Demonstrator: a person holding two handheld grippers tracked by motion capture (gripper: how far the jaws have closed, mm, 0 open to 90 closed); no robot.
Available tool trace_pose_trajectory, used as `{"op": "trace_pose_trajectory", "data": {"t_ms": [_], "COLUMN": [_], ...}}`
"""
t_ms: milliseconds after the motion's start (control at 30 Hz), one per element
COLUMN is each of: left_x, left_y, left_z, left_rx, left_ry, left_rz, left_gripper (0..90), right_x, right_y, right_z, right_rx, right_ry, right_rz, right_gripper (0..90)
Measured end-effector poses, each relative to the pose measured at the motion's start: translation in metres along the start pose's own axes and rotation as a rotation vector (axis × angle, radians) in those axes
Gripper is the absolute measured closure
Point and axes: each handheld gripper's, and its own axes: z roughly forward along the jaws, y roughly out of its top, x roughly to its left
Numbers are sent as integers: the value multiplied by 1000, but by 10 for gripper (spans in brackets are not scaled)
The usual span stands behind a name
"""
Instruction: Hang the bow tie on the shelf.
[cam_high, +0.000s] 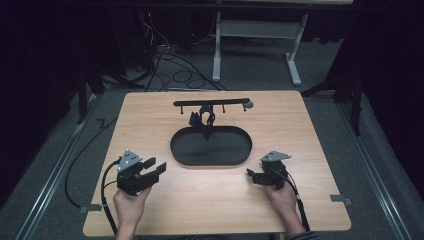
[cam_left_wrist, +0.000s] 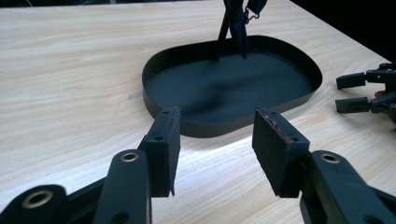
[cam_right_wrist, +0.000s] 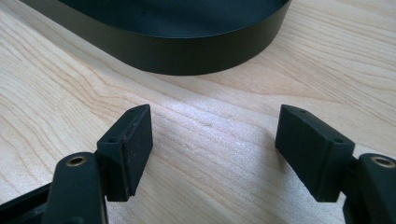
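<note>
Two black handheld grippers with grey plates
A grey three-cornered plate is carried on the left gripper (cam_high: 150, 170) and right gripper (cam_high: 252, 174); brass-ringed screw holes are seen, black cables trailed, a striped sleeve worn

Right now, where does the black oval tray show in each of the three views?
High view: the black oval tray lies at table centre, below the hanging rack.
Left gripper view: upper centre, beyond the open tongs.
Right gripper view: its curved wall runs along the top edge.
Shared landmark: the pale wooden table.
</note>
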Motion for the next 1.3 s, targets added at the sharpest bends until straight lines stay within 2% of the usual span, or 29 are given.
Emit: {"op": "trace_pose_trajectory", "data": {"t_ms": [1300], "left_x": [15], "left_y": [-30], "left_z": [0], "left_rx": [19], "left_ry": [19], "left_rz": [-87], "left_gripper": [511], "right_x": [0], "right_y": [0], "right_z": [0], "right_rx": [0], "right_ry": [-1], "right_rz": [1], "right_gripper": [290]}}
